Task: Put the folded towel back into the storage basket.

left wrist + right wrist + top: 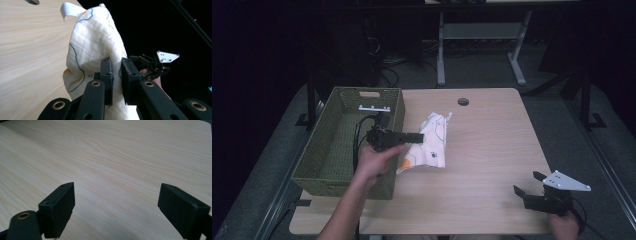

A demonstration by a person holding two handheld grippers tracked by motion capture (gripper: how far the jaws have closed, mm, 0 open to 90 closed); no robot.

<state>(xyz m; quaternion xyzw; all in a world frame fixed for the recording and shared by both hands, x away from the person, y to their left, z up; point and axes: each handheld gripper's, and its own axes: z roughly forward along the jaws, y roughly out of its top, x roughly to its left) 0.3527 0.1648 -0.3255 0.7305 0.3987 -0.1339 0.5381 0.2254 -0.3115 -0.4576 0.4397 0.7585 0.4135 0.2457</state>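
- Table [492,165]: a pale wooden top that carries everything in hand; a round cable hole [463,102] sits near its far edge, well apart from the work.
- Basket [319,170]: a green woven bin standing on the left part of the table, open side up, just beside the cloth; its placement suggests it is the likely receptacle, since the left gripper reaches out across its right wall.
- Cloth [432,142]: a white crumpled fabric with thin dark line markings and an orange patch, lying on the table between the basket and the table's middle, one edge pulled up into a peak where it is pinched.
- Left gripper [414,137]: clenched on a fold of the cloth; in the left gripper view the two black jaws stand close together with fabric bunched between them [116,72], a grasp taken high on the fold, probably so that the rest hangs free when lifted.
- Right gripper [528,184]: released, its jaws spread wide over bare wood near the table's near right corner, well apart from the cloth, apparently parked out of the way.
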